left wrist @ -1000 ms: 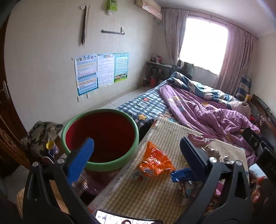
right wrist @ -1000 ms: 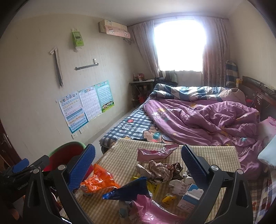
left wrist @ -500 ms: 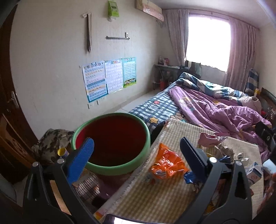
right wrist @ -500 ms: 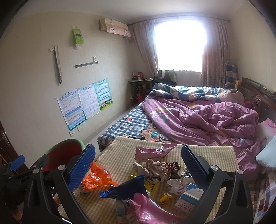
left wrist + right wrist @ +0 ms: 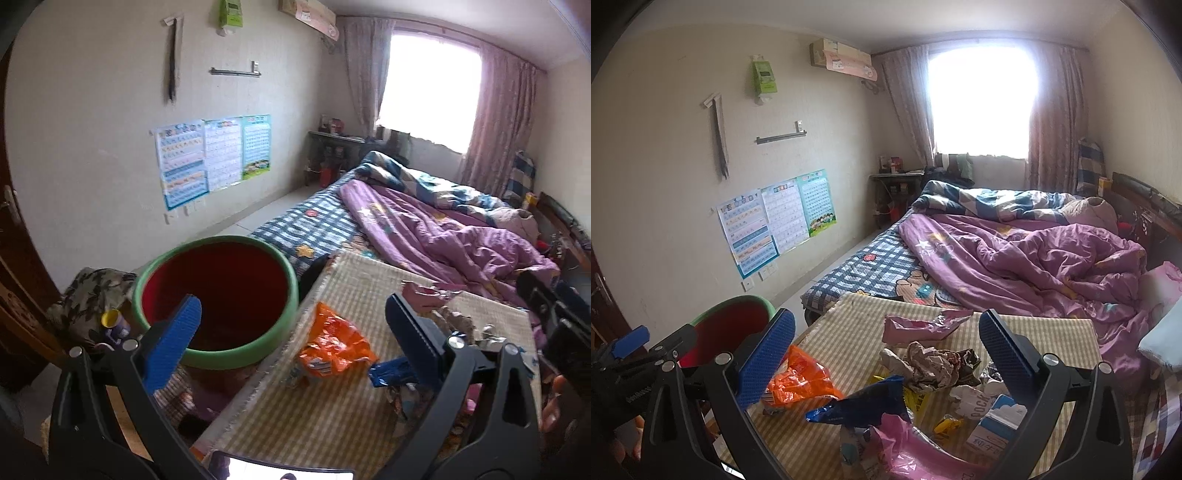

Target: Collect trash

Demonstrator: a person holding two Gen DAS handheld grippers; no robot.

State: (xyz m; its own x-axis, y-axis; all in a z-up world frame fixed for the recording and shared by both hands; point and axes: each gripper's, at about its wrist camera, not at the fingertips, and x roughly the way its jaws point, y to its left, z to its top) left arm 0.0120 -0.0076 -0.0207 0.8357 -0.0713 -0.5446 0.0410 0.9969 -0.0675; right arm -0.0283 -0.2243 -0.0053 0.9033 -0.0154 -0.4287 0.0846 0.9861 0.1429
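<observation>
Daylight floods in, the window (image 5: 982,99) blown out white, the room soft and dim, fisheye edges curving into black corners.

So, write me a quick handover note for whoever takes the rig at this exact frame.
Left tool: open, nothing held, above the orange wrapper at the mat's edge.
Right tool: open, nothing held, over the crumpled paper.
Red bin with the green rim stands left of the checked mat; no trash visible inside.
Done: nothing collected, as far as visible.
Left: orange wrapper, blue wrapper, pink bags, paper, milk carton.
</observation>
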